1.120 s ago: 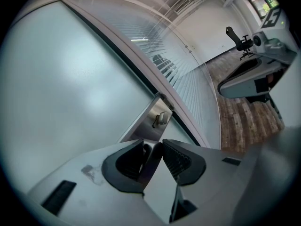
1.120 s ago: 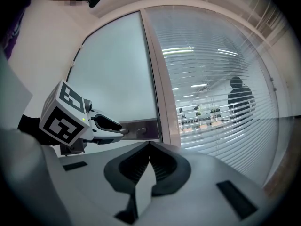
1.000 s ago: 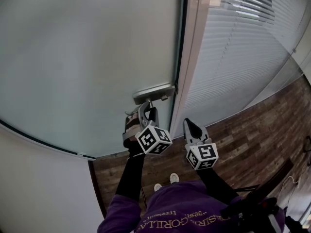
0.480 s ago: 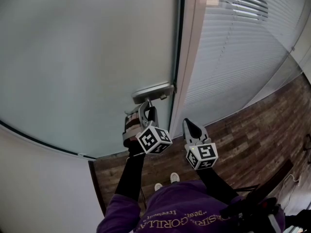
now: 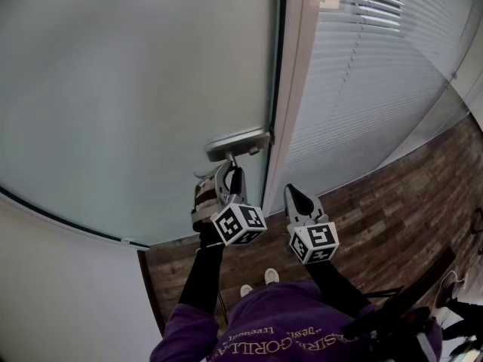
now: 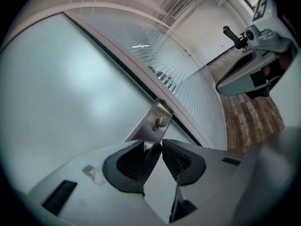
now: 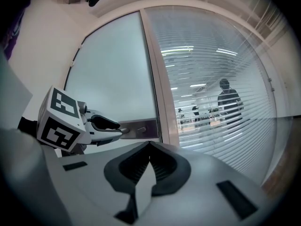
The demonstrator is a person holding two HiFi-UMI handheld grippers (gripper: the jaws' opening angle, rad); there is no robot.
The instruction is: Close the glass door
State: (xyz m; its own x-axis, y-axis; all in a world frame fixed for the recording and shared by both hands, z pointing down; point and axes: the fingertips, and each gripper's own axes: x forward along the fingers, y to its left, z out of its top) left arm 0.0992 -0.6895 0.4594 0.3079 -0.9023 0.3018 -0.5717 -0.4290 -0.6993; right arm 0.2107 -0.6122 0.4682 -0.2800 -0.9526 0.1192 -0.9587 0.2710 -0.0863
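Left gripper view shows it best: the left gripper [image 6: 157, 147] has its ribbed dark fingers [image 6: 181, 158] closed partway onto the handle lever [image 6: 150, 160], a slim rounded bar of brushed metal that fills the gap between them. Beside it the right gripper [image 5: 292, 192] hangs free, its fingers pressed together on nothing, just in front of the door frame [image 5: 293, 104]. The lever runs into a flat rectangular lock plate [image 5: 238, 143] at the edge of the glass door [image 5: 136, 81] — a broad frosted pane, smooth and pale grey-green, whose edge lies close against the white frame with only a thin dark seam between. I'd judge this to be the last step: the door looks home or very nearly so. What's left is to ease it firmly into the frame until the latch catches, then let go of the lever — gently, since it's glass. Beyond the frame, pale slatted blinds [image 5: 370, 66] run off above a wood-plank floor [image 5: 385, 202].
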